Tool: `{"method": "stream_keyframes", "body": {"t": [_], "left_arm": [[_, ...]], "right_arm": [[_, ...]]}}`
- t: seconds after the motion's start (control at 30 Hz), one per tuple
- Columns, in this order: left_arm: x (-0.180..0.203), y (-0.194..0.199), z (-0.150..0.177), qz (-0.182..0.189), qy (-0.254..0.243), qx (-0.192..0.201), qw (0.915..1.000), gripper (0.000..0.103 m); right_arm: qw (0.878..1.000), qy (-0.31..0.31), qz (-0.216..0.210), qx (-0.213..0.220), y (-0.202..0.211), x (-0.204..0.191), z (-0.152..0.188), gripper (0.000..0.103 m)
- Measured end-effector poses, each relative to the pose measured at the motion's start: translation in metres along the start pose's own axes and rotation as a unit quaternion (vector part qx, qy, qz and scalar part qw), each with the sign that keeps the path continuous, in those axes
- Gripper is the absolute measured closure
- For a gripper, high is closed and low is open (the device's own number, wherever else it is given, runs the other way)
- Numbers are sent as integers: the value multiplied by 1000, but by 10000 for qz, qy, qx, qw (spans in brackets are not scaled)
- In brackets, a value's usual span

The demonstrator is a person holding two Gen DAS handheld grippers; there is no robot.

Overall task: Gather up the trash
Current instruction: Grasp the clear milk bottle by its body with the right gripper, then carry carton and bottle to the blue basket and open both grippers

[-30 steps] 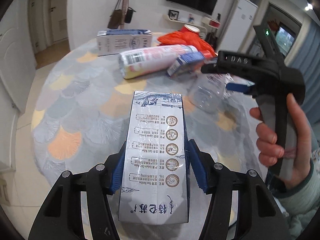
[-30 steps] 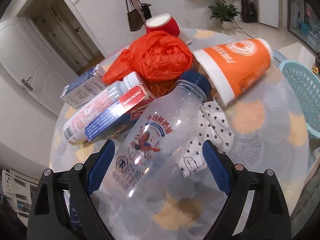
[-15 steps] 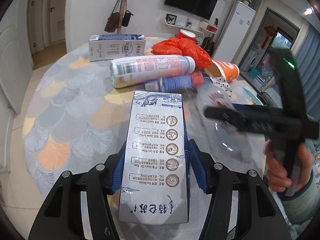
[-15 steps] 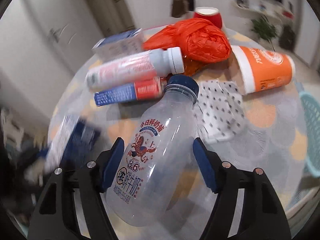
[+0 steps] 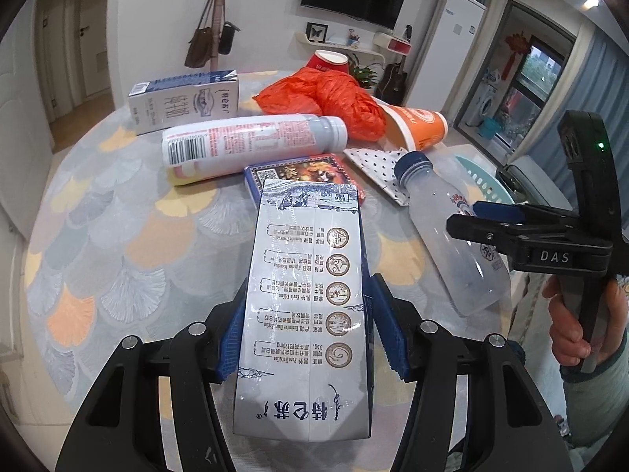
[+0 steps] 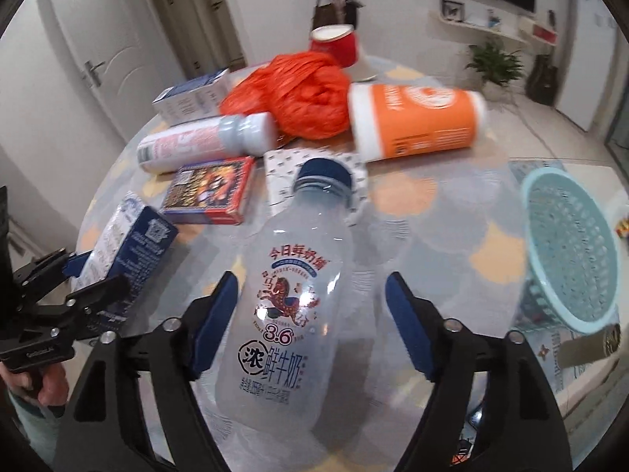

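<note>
My left gripper (image 5: 308, 279) is shut on a blue-and-white milk carton (image 5: 310, 306), which it holds above the round table (image 5: 118, 236). The right wrist view shows that carton (image 6: 133, 244) at the left. A clear plastic milk bottle (image 6: 291, 306) with a blue cap lies lengthwise between the jaws of my right gripper (image 6: 310, 275). Those jaws are opening. The left pad is beside the bottle and a gap shows at the right pad. In the left wrist view the bottle (image 5: 432, 204) slants near the table's right edge, with the right gripper (image 5: 468, 220) around it.
Farther back lie a white-and-pink bottle (image 5: 251, 141), a second carton (image 5: 184, 98), an orange bag (image 5: 330, 98), an orange cup (image 5: 416, 126), a red cup (image 5: 326, 63), a card box (image 6: 212, 188) and a dotted napkin (image 6: 283, 181). A teal basket (image 6: 570, 251) stands at the right.
My right gripper rolled and drew the clear bottle away from the pile toward the table's near right; its jaws narrowed, then widened. My left gripper drifted sideways, still gripping the carton.
</note>
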State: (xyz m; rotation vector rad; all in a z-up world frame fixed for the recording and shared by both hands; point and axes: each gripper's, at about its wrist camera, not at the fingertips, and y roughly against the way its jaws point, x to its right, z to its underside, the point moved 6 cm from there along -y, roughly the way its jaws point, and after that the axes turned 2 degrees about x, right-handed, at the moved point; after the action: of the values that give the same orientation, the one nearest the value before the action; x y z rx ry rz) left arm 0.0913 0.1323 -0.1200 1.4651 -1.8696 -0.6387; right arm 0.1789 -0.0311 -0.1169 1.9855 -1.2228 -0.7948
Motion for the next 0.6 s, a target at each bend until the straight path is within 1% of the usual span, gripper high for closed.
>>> {"method": "stream_keyframes", "body": {"t": [0.07,0.13,0.17,0.2,0.23,0.3,0.37,0.47,0.6], "left_arm": [[3,-1,-1,5,-15,-5,10000,47],[6,-3,-1,18,-36,-17,10000,47],[9,-5,-1,19,-51,-28,10000,47],[10,-6,-1,23,-62,-36,10000,47],[12,-6,0,24,-74,-45,10000,47],[17,-7,0,24,-112,-59,9999,47],[20,-7,-1,35,-144,-58,9999,47],[26,-7,-5,41,-164,-26,9999,47],[37,-4,-15,92,-210,81,9997,47]], "right_arm": [[9999,-110,65,-19,1,2,3,28],[9998,-193,-13,-58,0,-2,8,28],[9998,-187,37,-57,1,-2,8,28],[9997,-164,200,-17,-1,-5,9,31],[9995,-123,288,30,-1,-6,10,41],[9995,-38,314,54,-5,-12,9,50],[9994,20,350,84,-6,-13,9,50],[9996,32,272,98,-6,-12,10,50],[9998,-59,-83,176,1,-6,9,51]]}}
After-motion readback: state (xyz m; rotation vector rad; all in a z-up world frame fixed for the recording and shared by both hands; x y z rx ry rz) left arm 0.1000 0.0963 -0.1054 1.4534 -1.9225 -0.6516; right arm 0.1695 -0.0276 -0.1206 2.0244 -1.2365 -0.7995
